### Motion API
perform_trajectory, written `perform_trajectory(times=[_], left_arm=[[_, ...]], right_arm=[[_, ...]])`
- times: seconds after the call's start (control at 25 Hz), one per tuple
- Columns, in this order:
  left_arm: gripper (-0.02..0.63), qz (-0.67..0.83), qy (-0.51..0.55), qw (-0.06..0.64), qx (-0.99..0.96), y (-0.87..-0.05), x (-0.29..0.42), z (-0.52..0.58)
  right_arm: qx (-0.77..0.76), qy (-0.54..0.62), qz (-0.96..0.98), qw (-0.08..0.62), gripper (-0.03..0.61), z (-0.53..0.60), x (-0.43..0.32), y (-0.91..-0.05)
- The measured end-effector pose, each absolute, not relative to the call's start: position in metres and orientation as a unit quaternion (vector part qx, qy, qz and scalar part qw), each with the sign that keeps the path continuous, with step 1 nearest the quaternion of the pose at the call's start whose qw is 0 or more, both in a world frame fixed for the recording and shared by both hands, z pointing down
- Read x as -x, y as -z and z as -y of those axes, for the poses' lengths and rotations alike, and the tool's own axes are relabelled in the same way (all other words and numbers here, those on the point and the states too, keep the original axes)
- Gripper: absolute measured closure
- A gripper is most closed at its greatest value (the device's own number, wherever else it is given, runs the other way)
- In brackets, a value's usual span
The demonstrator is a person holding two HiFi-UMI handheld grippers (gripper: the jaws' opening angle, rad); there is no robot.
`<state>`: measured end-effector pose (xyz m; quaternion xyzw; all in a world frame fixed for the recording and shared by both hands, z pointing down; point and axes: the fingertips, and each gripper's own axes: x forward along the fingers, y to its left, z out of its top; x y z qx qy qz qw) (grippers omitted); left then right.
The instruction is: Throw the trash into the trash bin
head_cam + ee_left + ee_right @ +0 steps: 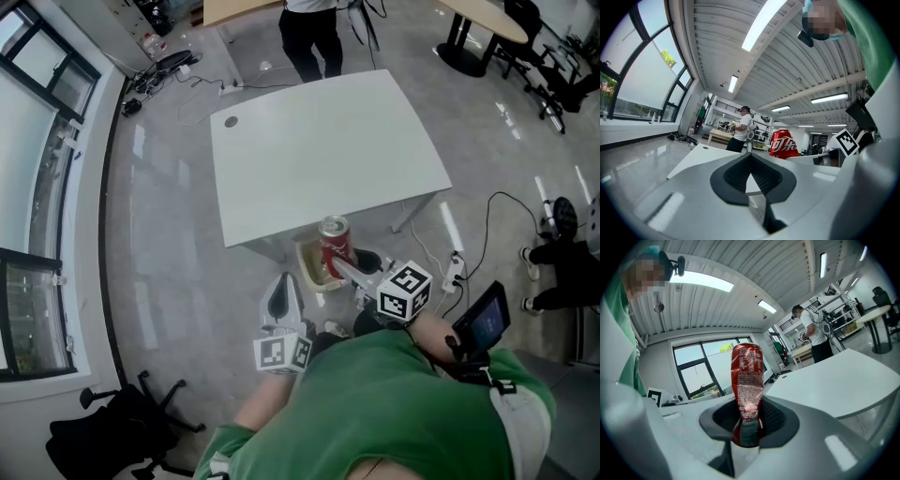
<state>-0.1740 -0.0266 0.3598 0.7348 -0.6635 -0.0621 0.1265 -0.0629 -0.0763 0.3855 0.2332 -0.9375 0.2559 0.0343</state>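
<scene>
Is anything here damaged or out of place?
Yes: the red can held in the right claw is squashed. In the right gripper view its sides are pinched in and creased instead of smooth and round. Nothing looks spilled.

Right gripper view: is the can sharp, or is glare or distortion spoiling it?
Right gripper view: the can is sharp, with one small highlight low on it; the ceiling lamp is blown out, and the table edge bows from the wide lens. Head view: pale window glare streaks the floor, but the can stays clear.
</scene>
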Motion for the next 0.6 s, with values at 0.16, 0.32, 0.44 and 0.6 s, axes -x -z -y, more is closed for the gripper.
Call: perform_trajectory(times=[0.16,0.32,0.44,0.6], left_arm=[[0.607,0.668,0.050,0.130,-0.731,-0.373,0.176,0.049],[0.607,0.674,0.037,0.147,-0.723,-0.389,0.181,0.058],[0.607,0.676,0.026,0.162,-0.719,-0.405,0.181,0.066],[0.607,0.675,0.012,0.177,-0.716,-0.430,0.181,0.073]], right_arm=[[-0.229,-0.263,0.936,0.040,0.471,0.102,0.065,-0.399],[-0.227,-0.272,0.934,0.055,0.471,0.115,0.069,-0.414],[-0.228,-0.278,0.931,0.069,0.471,0.126,0.070,-0.430],[-0.225,-0.286,0.927,0.090,0.471,0.132,0.072,-0.457]])
